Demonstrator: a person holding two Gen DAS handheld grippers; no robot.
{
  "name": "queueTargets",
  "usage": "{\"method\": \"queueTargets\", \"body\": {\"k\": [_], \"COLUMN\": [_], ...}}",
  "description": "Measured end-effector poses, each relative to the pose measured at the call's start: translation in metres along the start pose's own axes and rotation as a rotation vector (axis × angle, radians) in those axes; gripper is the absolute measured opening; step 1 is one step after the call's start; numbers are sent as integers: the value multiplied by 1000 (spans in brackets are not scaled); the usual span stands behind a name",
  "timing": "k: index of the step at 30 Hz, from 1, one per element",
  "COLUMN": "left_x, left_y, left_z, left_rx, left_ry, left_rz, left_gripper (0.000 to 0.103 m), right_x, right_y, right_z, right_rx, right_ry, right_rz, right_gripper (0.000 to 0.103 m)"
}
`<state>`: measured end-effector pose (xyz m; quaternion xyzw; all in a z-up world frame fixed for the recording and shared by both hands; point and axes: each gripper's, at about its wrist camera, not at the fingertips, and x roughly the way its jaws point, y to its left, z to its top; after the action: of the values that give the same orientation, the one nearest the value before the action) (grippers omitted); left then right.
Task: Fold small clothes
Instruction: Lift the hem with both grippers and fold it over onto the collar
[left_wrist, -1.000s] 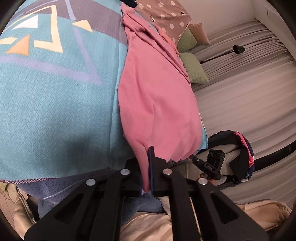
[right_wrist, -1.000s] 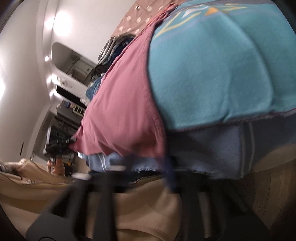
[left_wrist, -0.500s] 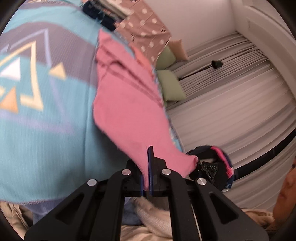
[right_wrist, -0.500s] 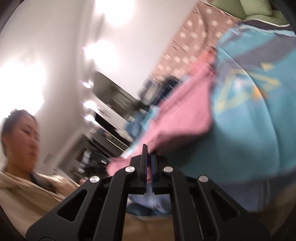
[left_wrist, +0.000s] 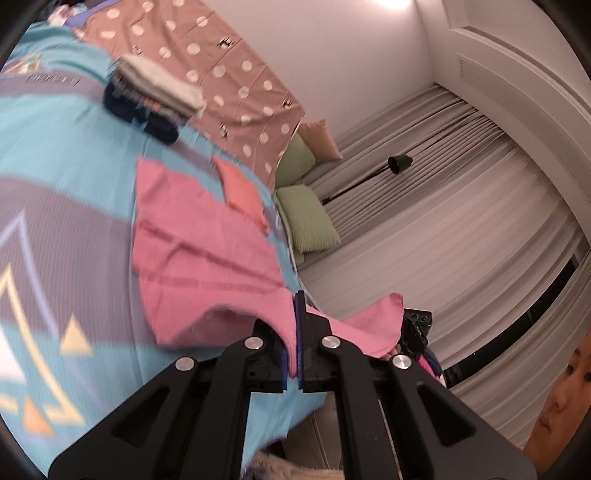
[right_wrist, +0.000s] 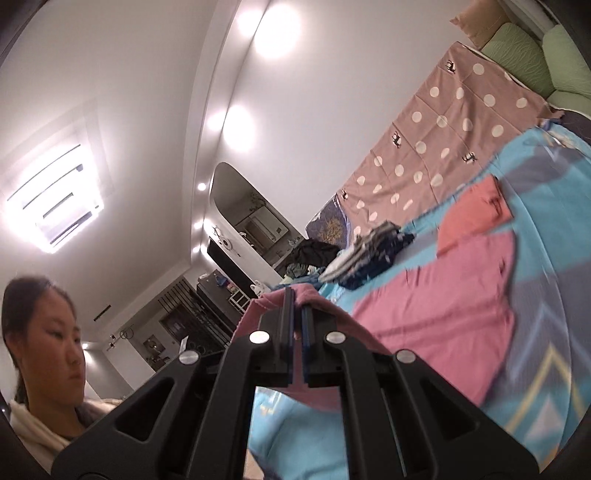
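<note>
A pink garment (left_wrist: 192, 258) lies partly spread on the blue patterned bedspread (left_wrist: 55, 155), its near edge lifted off the bed. My left gripper (left_wrist: 295, 306) is shut on one corner of that edge, with pink cloth pinched between the blue pads. My right gripper (right_wrist: 297, 306) is shut on the other corner of the pink garment (right_wrist: 436, 317), the cloth draping over its fingers. An orange piece (left_wrist: 240, 192) lies flat just beyond the pink one, also seen as the orange piece (right_wrist: 476, 210) in the right wrist view.
A stack of folded clothes (left_wrist: 151, 96) sits further up the bed, next to a brown dotted cover (left_wrist: 229, 74). Green cushions (left_wrist: 306, 221) and grey curtains (left_wrist: 443, 221) lie past the bed's edge. A person (right_wrist: 44, 332) stands close behind the grippers.
Both grippers have risen and tilted up, pulling the pink garment's near edge off the bed. The views now take in the far bed, the wall and the ceiling.
</note>
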<state>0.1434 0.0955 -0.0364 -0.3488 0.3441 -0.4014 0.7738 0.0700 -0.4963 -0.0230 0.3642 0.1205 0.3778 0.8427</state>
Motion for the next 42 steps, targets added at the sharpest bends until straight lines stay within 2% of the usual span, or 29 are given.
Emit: {"method": "queueTargets", "body": {"k": [4, 8, 14, 20, 26, 31, 35, 37, 39, 40, 42], "left_x": [21, 51, 108, 163, 196, 208, 208, 198, 182, 174, 158], "left_y": [2, 5, 35, 89, 157, 200, 221, 218, 208, 203, 191], "left_z": [50, 101, 161, 189, 187, 187, 194, 199, 205, 208, 212], "left_rx": [-4, 49, 37, -51, -189, -304, -378, -369, -326, -305, -267], "left_ry": [3, 30, 62, 120, 160, 158, 141, 118, 89, 75, 52], "left_rz": [-20, 32, 62, 84, 107, 127, 122, 129, 167, 184, 204], "left_gripper": [3, 2, 2, 2, 2, 3, 12, 21, 49, 53, 54], "right_x": [39, 73, 131, 167, 188, 192, 191, 188, 182, 181, 177], "right_y": [-26, -51, -115, -179, -236, -273, -282, -273, -256, -250, -232], "right_z": [49, 87, 121, 121, 102, 88, 88, 93, 97, 98, 97], "right_rx": [31, 45, 109, 182, 248, 315, 337, 296, 249, 232, 192], "right_ry": [-5, 6, 55, 99, 167, 158, 137, 125, 110, 108, 117], "right_rz": [-2, -23, -102, -190, -288, -368, -468, -516, -554, -568, -576], "right_gripper": [3, 3, 3, 3, 3, 3, 12, 30, 42, 45, 50]}}
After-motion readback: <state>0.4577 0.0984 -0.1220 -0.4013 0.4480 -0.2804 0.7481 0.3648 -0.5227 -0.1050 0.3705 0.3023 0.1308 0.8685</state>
